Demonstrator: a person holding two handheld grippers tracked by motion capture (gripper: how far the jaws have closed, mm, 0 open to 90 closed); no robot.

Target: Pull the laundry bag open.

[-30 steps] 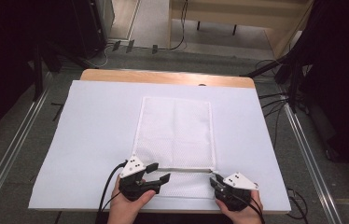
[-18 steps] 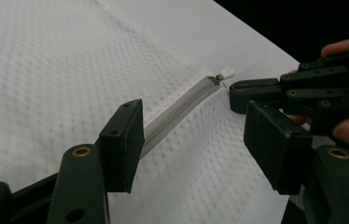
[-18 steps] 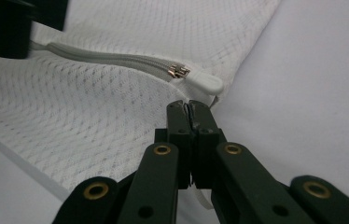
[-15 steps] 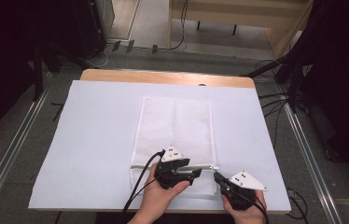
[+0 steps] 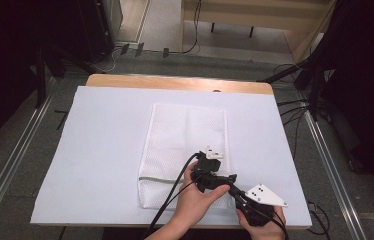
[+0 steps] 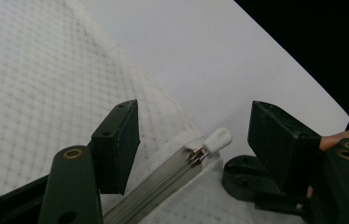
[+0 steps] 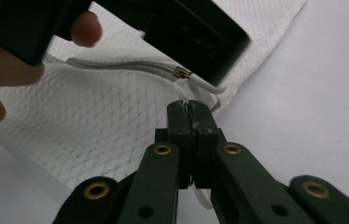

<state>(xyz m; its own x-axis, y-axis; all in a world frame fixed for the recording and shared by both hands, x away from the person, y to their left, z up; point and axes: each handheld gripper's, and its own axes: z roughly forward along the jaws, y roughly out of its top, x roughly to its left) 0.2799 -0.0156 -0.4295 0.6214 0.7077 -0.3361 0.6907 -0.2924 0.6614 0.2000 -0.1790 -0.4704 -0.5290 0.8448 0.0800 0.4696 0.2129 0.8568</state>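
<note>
**Mesh zip bag, near edge: pull tab between open jaws**

Right gripper [image 7: 191, 112]: jaws pressed together on the bag's thin white near edge. Left gripper [image 6: 196, 135]: jaws wide apart, straddling the white zipper pull [image 6: 217, 139], nothing held. Mesh bag [image 5: 185, 145] lies flat mid-mat; judged light, limp, snag-prone. Best hold: the pull tab. White mat [image 5: 100, 150] around it bare; the grippers crowd each other.

Each hand held a black two-jaw gripper. The left gripper [image 5: 214, 176] carried a small white fitting on top and trailed two black cables toward the table's near edge. The right gripper [image 5: 251, 201] bore a grey three-cornered plate with dark dots, perhaps screws. Up close, the jaws were blocky matt black pads on flat link arms pinned with brass-coloured rivets. Both forearms were bare of sleeves.
</note>
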